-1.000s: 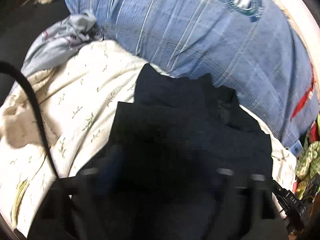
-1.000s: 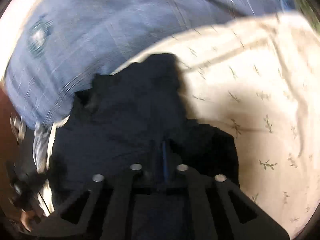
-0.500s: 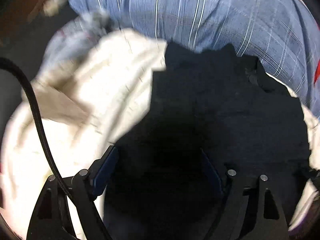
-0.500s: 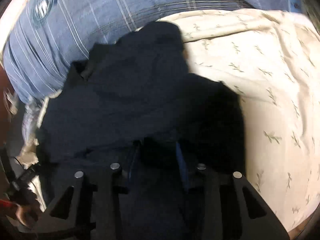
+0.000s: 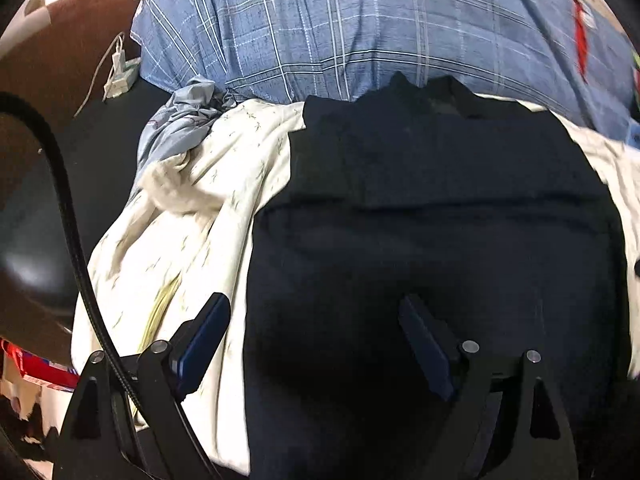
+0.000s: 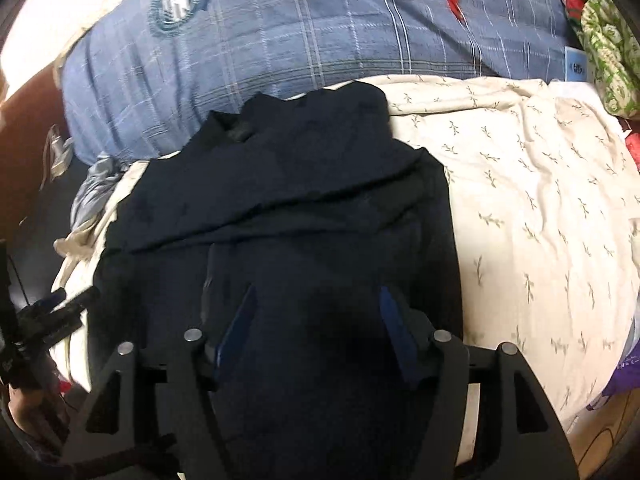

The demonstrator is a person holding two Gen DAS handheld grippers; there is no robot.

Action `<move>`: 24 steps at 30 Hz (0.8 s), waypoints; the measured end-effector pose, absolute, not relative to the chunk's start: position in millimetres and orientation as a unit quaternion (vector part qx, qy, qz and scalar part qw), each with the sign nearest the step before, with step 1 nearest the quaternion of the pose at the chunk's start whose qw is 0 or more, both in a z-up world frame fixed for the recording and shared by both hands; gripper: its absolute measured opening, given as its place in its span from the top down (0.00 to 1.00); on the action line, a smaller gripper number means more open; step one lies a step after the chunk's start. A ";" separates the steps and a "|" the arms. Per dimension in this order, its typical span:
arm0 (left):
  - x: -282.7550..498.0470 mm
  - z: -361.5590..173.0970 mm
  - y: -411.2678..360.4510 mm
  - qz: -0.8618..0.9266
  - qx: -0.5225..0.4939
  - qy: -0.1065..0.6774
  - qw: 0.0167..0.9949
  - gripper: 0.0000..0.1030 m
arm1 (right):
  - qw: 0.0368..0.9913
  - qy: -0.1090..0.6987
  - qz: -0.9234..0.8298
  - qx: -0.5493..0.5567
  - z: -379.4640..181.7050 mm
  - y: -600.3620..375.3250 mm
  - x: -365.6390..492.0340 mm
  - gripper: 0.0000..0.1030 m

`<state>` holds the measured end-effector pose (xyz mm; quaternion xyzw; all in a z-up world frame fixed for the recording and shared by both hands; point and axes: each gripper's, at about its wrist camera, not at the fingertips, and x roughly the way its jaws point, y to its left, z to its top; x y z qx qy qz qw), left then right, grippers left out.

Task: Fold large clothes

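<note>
A dark navy garment [image 5: 420, 200] lies folded on a cream sheet with a leaf print [image 5: 192, 240]; a fold edge runs across its middle. My left gripper [image 5: 316, 300] hovers over the garment's near left edge, one finger over the sheet and one over the cloth. Its jaws stand wide, are opening a little further, and have nothing pinched between them. In the right wrist view the same garment [image 6: 280, 184] fills the middle. My right gripper [image 6: 318, 292] is above its near part with jaws opening; the fabric lies below the pads, not pressed by them.
A blue plaid pillow [image 5: 360, 40] lies behind the garment. Crumpled grey-blue cloth [image 5: 180, 120] sits at the sheet's left edge, beyond it a white charger [image 5: 120, 76] on a dark surface. A black cable [image 5: 72, 220] crosses the left. Green patterned fabric [image 6: 608, 52] lies far right.
The right gripper's jaws were nearly shut on dark fabric and have spread apart, letting it go. Both grippers have drawn back, and the garment now lies flatter.
</note>
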<state>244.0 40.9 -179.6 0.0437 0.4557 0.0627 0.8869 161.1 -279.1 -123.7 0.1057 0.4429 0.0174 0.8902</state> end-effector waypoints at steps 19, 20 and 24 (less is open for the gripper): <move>39.9 -132.3 137.2 0.091 -0.086 0.387 0.914 0.14 | 0.935 0.321 -0.016 0.150 -25.9 -349.0 -66.7 0.37; 31.8 -128.7 143.3 0.094 -0.099 0.379 0.915 0.14 | 0.940 0.303 -0.030 0.153 -13.4 -358.3 -86.3 0.37; 13.1 -117.2 165.5 0.097 -0.159 0.349 0.918 0.13 | 0.956 0.242 -0.092 0.136 36.9 -375.4 -153.5 0.36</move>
